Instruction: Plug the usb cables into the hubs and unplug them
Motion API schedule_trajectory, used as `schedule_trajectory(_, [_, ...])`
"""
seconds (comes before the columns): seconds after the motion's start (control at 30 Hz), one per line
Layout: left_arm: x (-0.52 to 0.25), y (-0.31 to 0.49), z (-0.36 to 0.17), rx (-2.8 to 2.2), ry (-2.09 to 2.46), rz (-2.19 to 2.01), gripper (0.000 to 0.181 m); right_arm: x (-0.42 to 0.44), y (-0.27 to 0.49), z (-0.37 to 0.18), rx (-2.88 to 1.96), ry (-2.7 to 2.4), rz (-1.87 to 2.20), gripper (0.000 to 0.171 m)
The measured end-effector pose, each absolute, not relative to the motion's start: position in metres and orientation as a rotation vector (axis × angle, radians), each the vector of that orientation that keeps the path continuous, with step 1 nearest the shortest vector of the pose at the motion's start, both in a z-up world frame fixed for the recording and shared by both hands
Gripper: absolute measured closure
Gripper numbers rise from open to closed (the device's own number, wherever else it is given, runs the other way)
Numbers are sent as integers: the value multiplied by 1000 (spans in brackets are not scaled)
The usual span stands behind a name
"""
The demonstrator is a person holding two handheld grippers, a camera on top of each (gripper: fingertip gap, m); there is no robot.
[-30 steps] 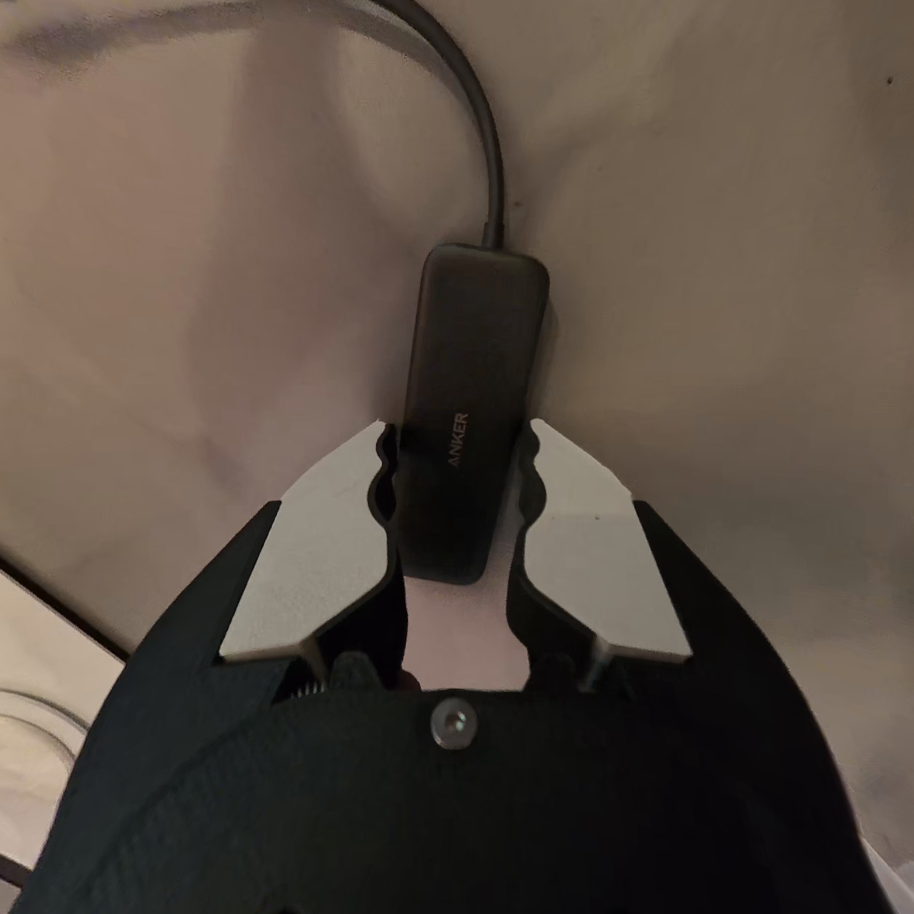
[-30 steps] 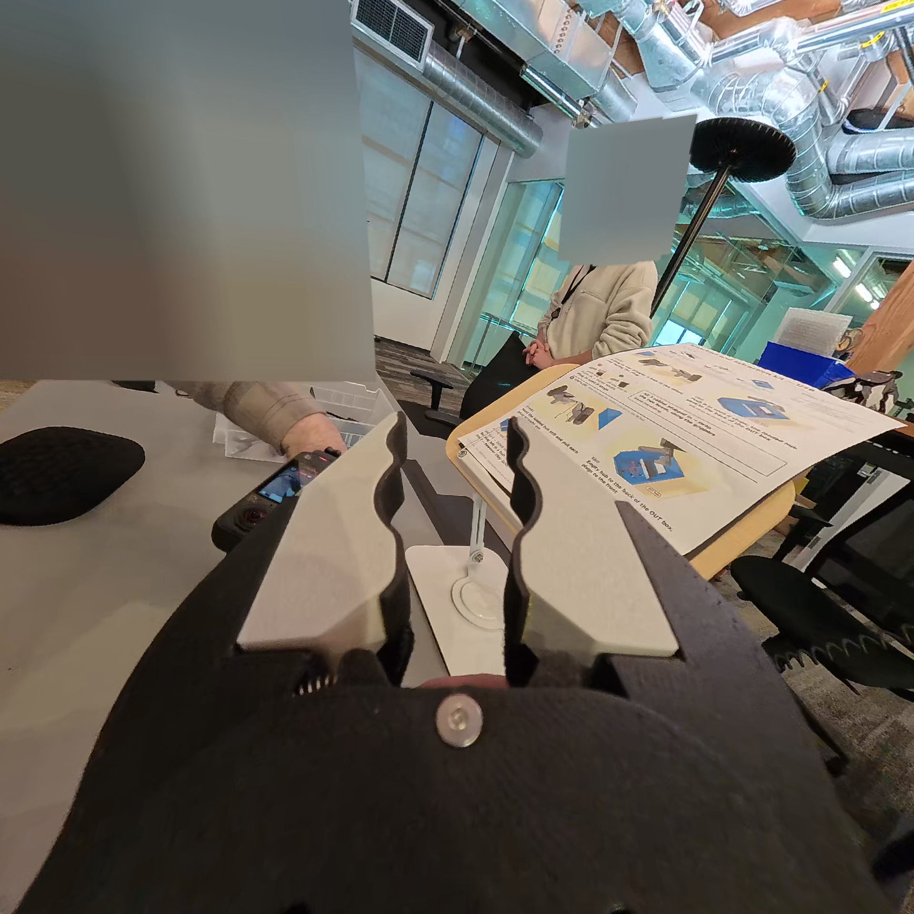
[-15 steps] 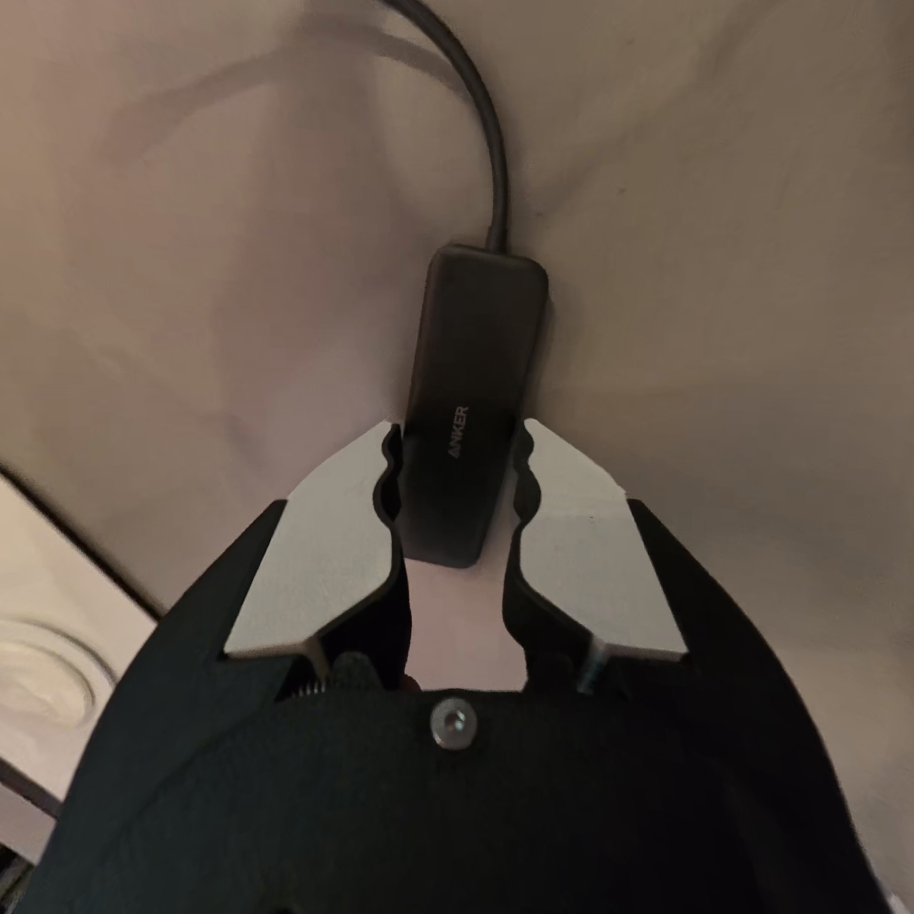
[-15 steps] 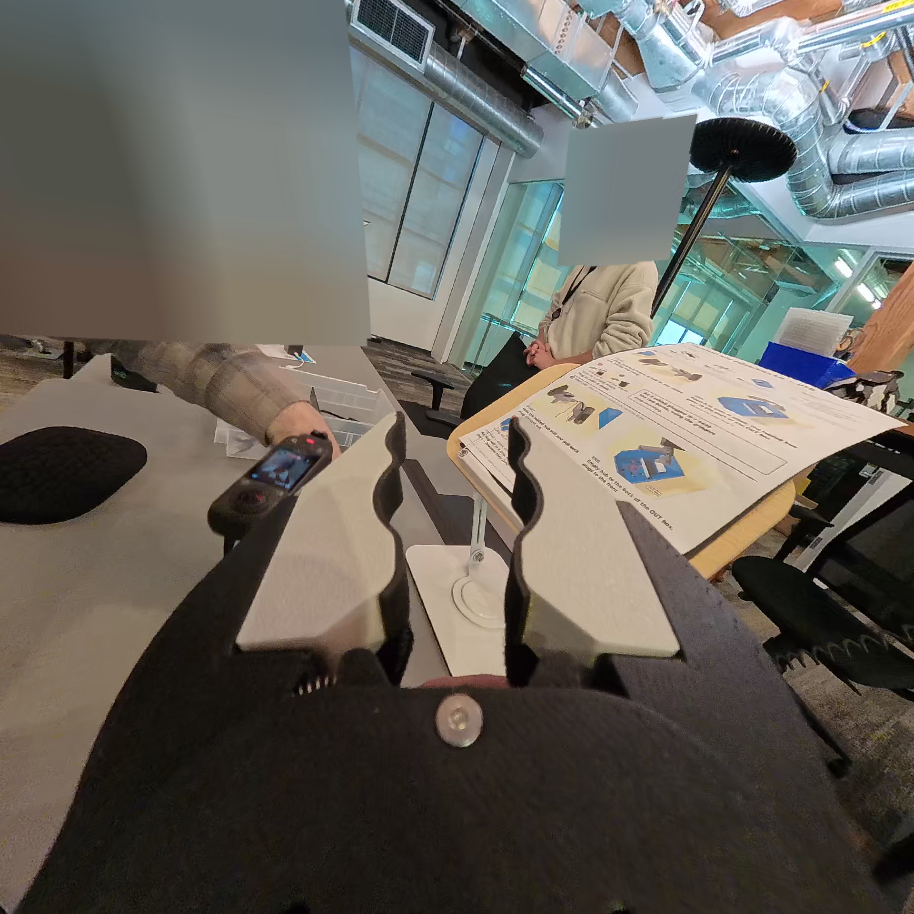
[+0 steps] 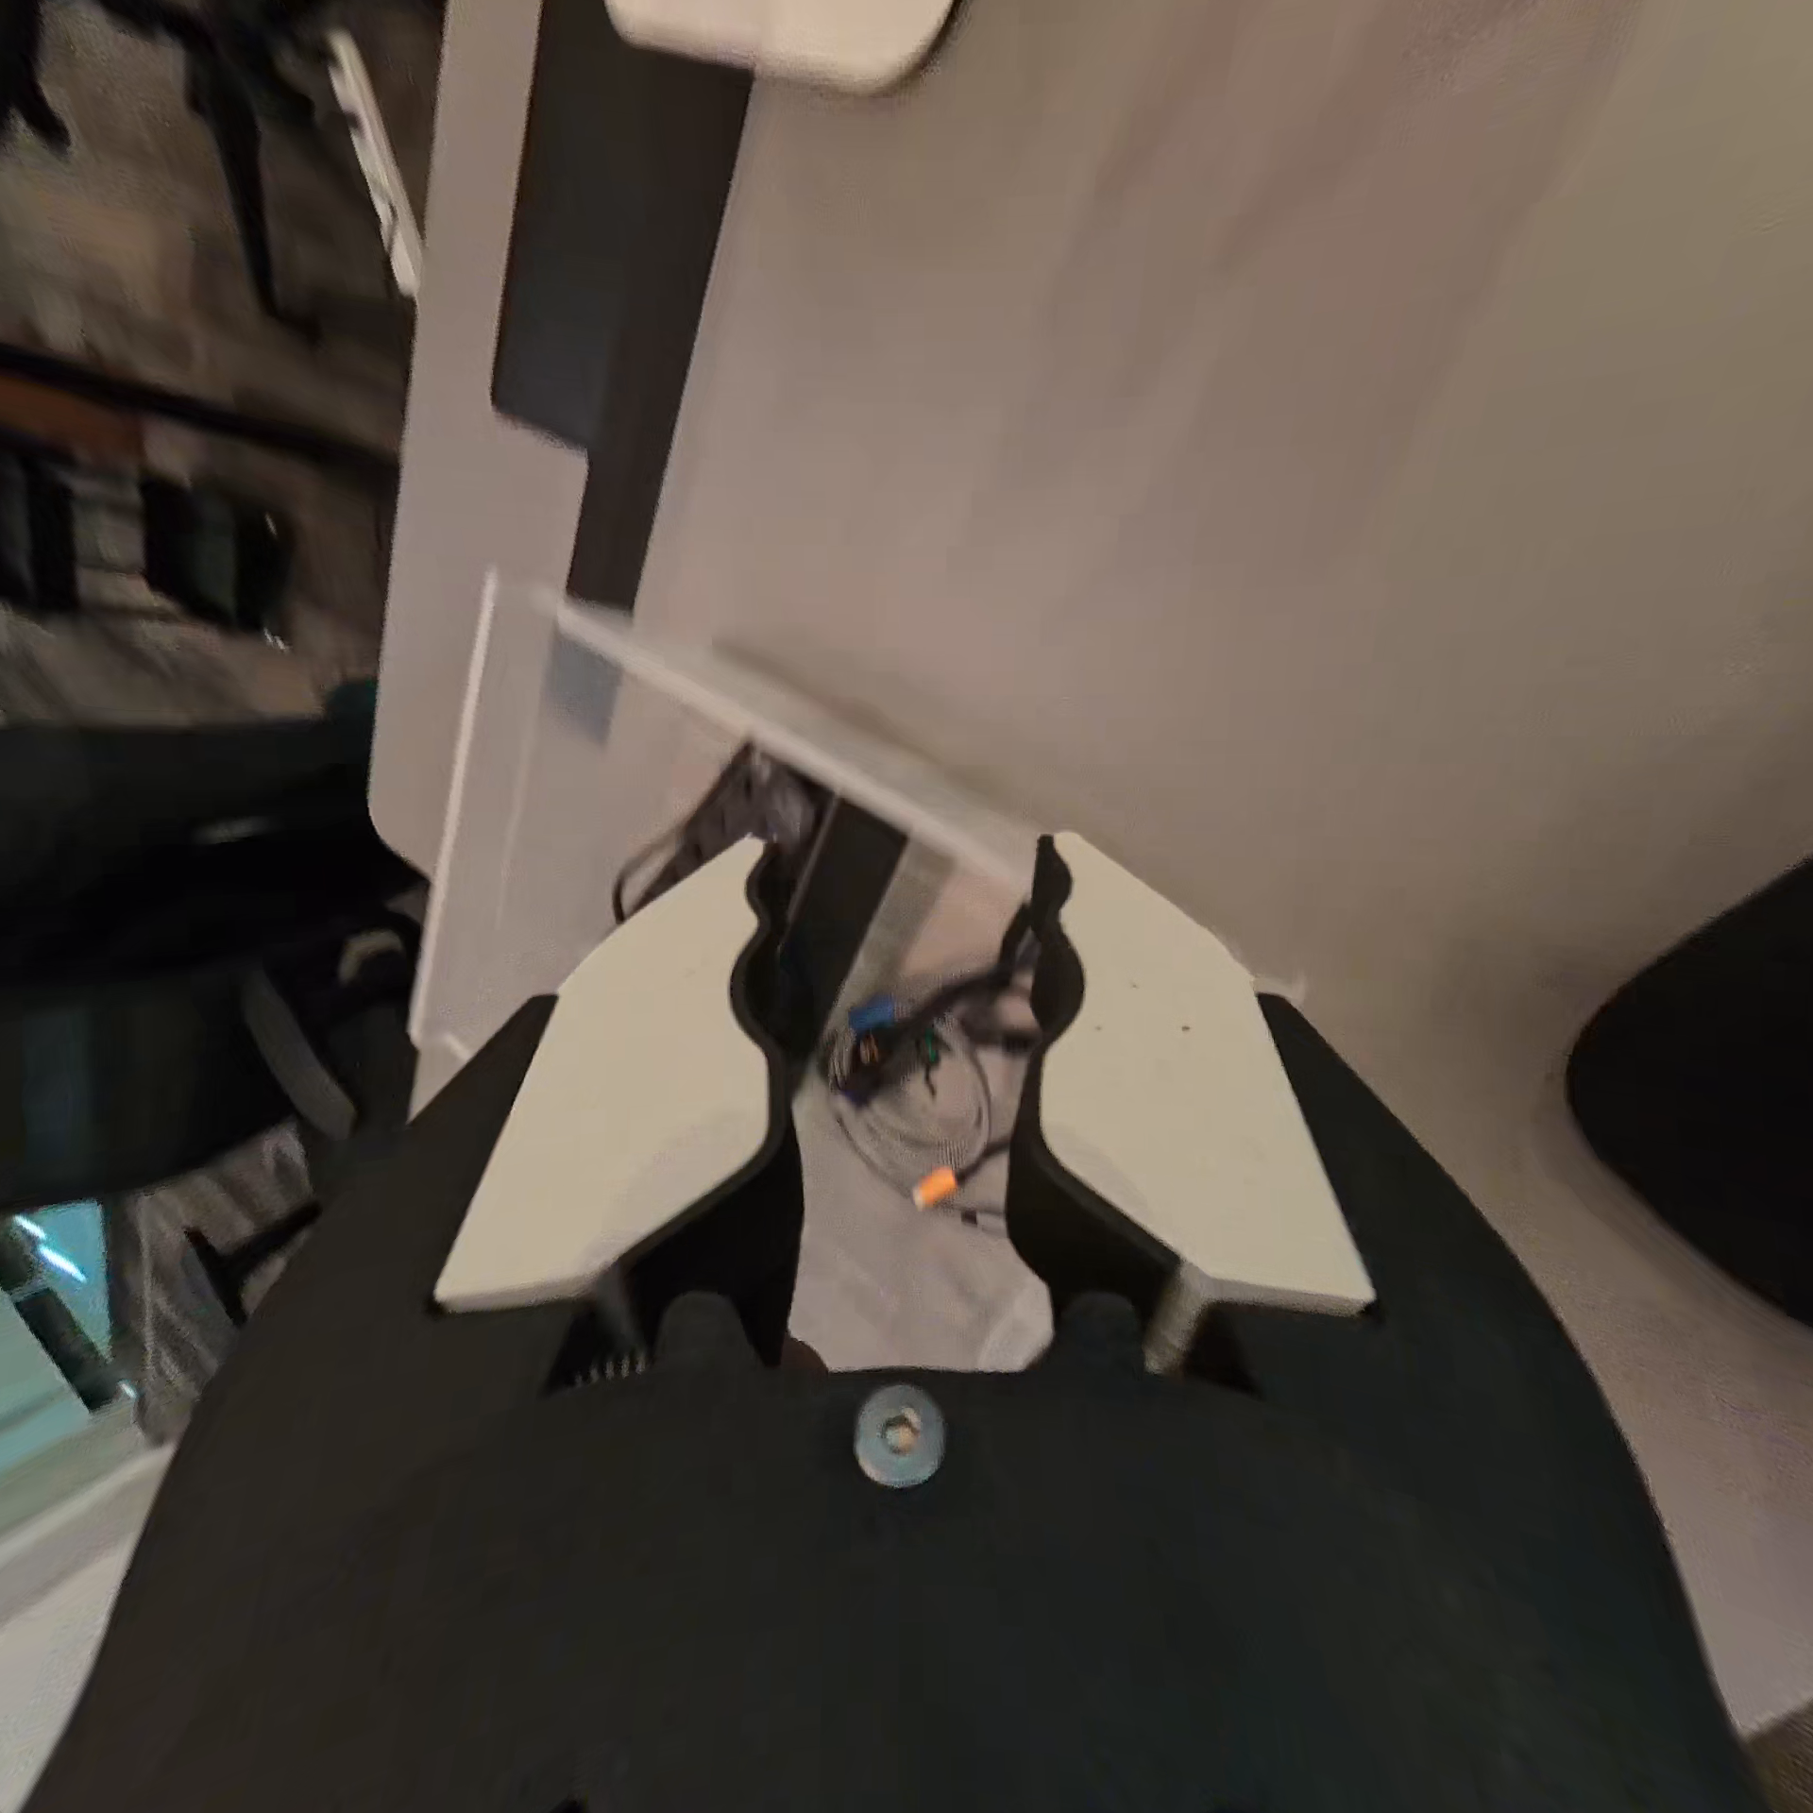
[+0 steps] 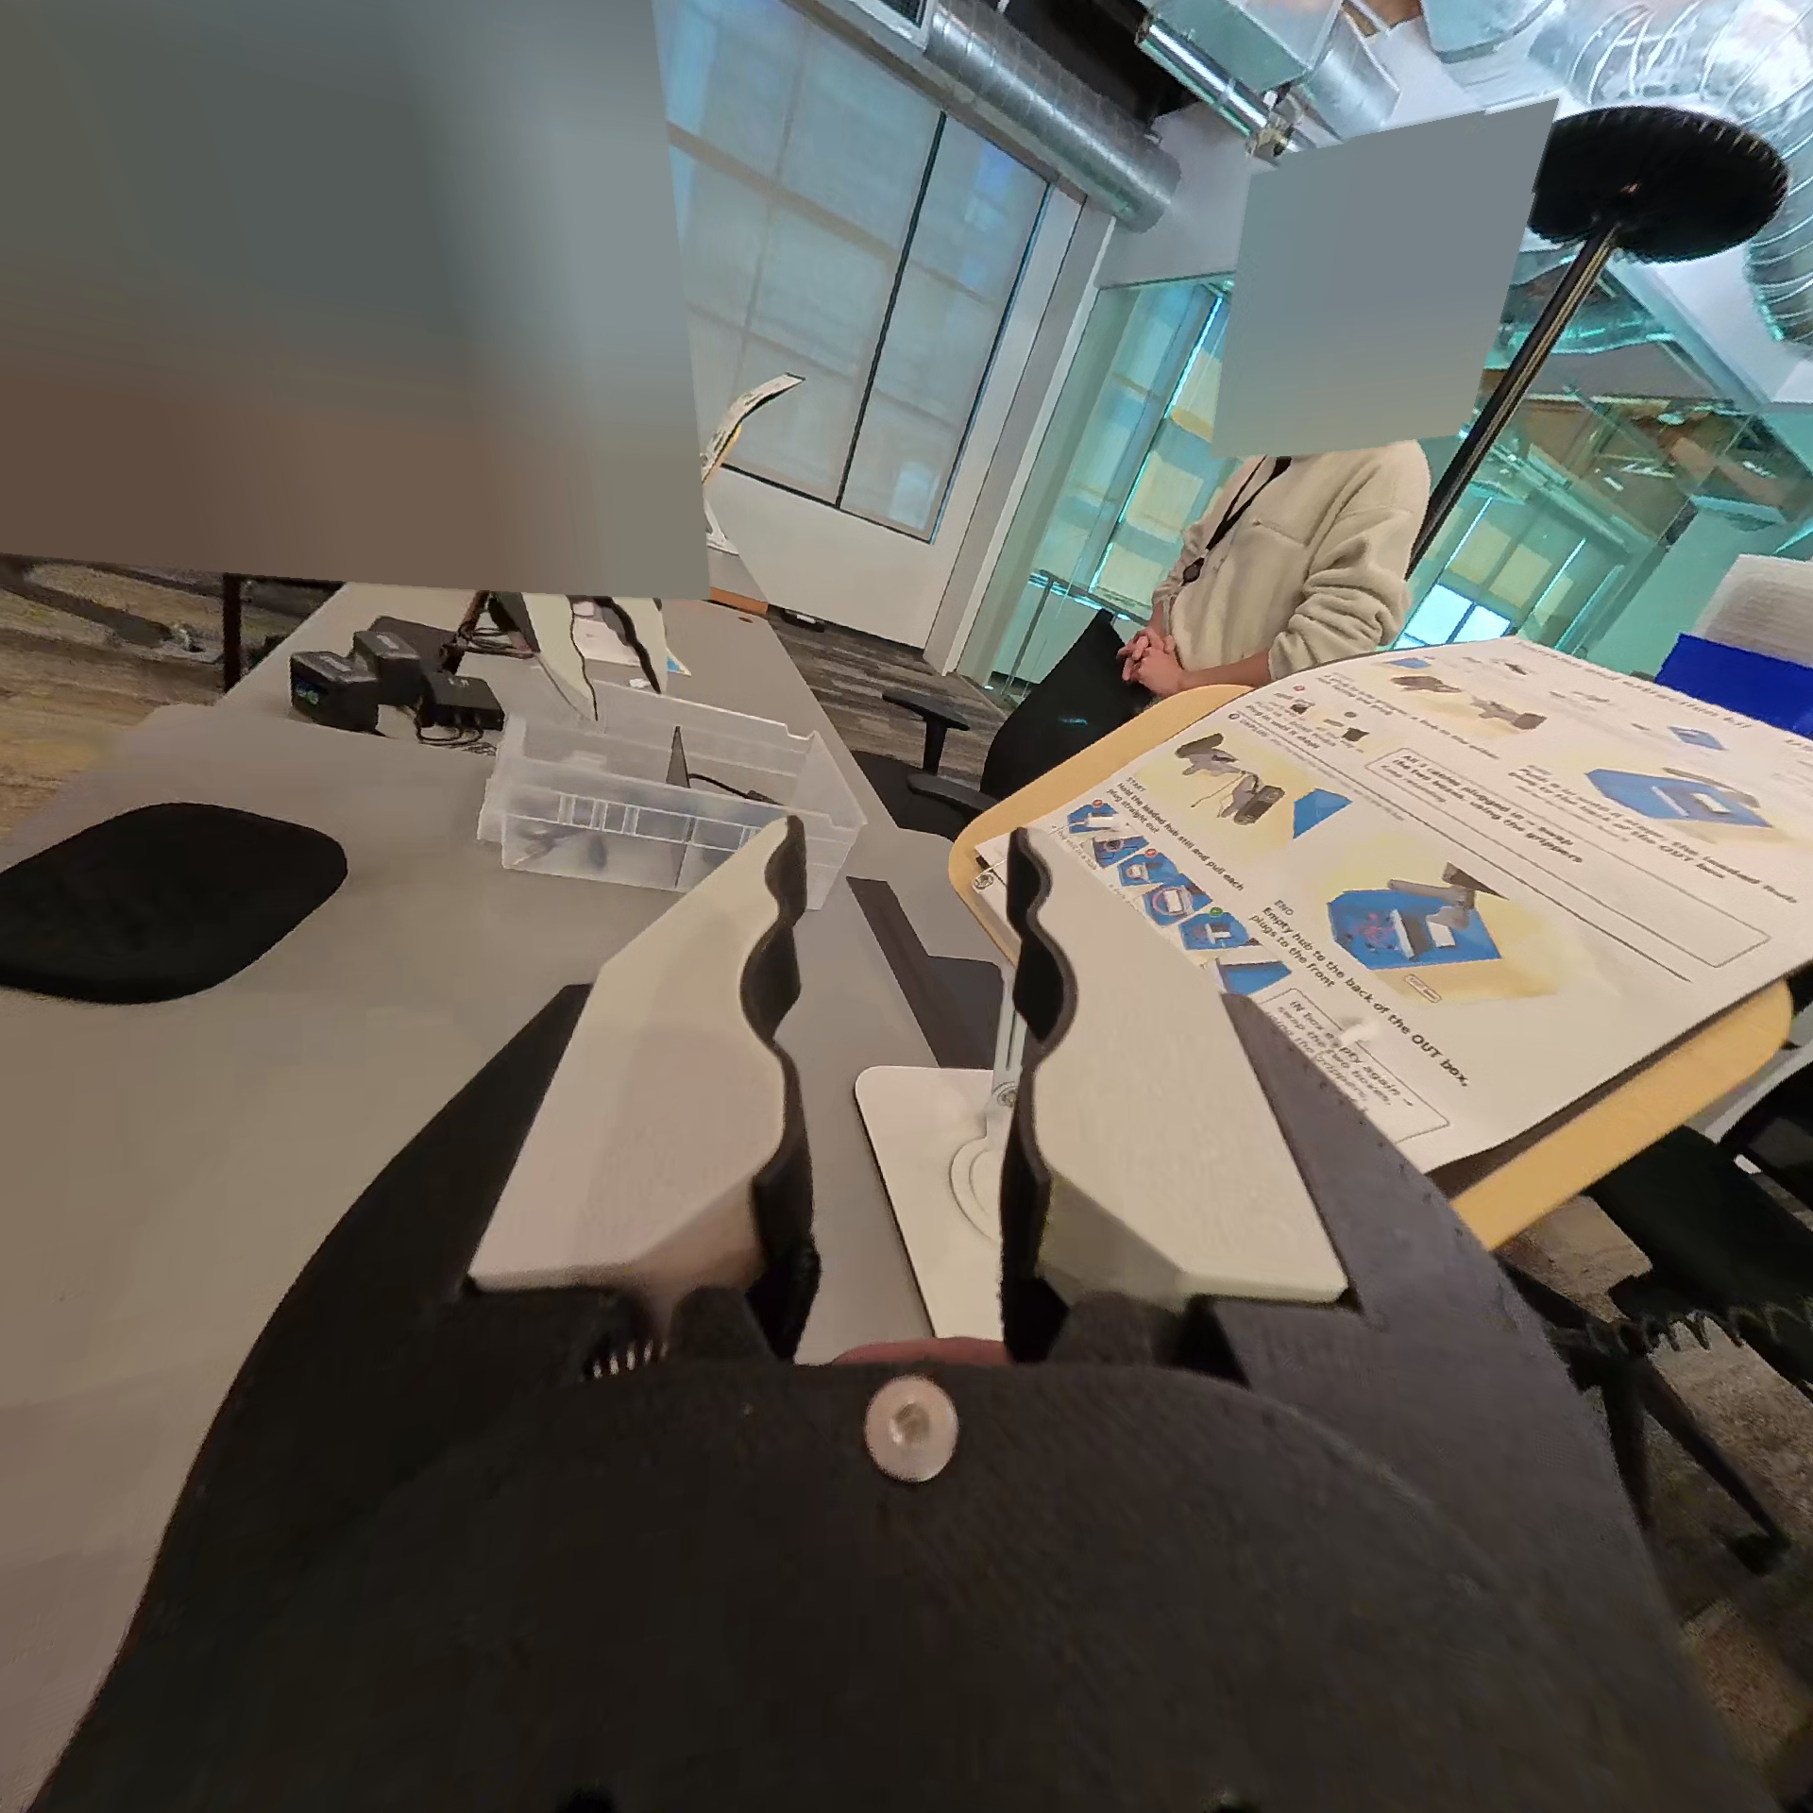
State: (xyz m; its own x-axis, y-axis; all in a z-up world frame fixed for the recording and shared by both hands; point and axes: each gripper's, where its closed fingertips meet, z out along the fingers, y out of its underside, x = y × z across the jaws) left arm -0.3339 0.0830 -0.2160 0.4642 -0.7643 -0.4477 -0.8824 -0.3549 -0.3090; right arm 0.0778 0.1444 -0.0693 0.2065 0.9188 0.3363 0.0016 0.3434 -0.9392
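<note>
The left gripper (image 5: 898,912) is hanging with its jaws spread wide and nothing between them. Past its fingertips, a tangle of usb cables (image 5: 917,1069) is lying in a clear plastic bin (image 5: 491,785): thin dark and pale leads looping over each other, 1 with a blue plug, 1 with an orange tip, all blurred. A dark hub-like bar is showing just ahead of the left finger, too smeared to be sure of. The bin's far wall is running diagonally ahead of the tips, and the grey table (image 5: 1226,441) is lying open beyond it.

The right gripper (image 6: 903,854) is also standing parted and holding nothing, pointing across the table. Ahead and left of its tips a second clear bin (image 6: 667,804) is sitting, and beyond that bin small black boxes (image 6: 392,677) are grouped. Just ahead, a white stand base (image 6: 912,1128) is resting near the table edge, carrying a tilted board with a printed sheet (image 6: 1423,883) to the right. A black pad (image 6: 157,898) is lying well to the left, with bare table between.
</note>
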Motion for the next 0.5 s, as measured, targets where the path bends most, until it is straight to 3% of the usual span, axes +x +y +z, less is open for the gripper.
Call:
schedule_trajectory(0.2, [-425, 54, -275, -2495, 1239, 340, 139, 65, 148, -79, -1046, -1215, 822, 132])
schedule_trajectory(0.5, [-456, 54, -352, -2733, 1245, 264, 147, 54, 152, -90, -1073, -1243, 832, 132])
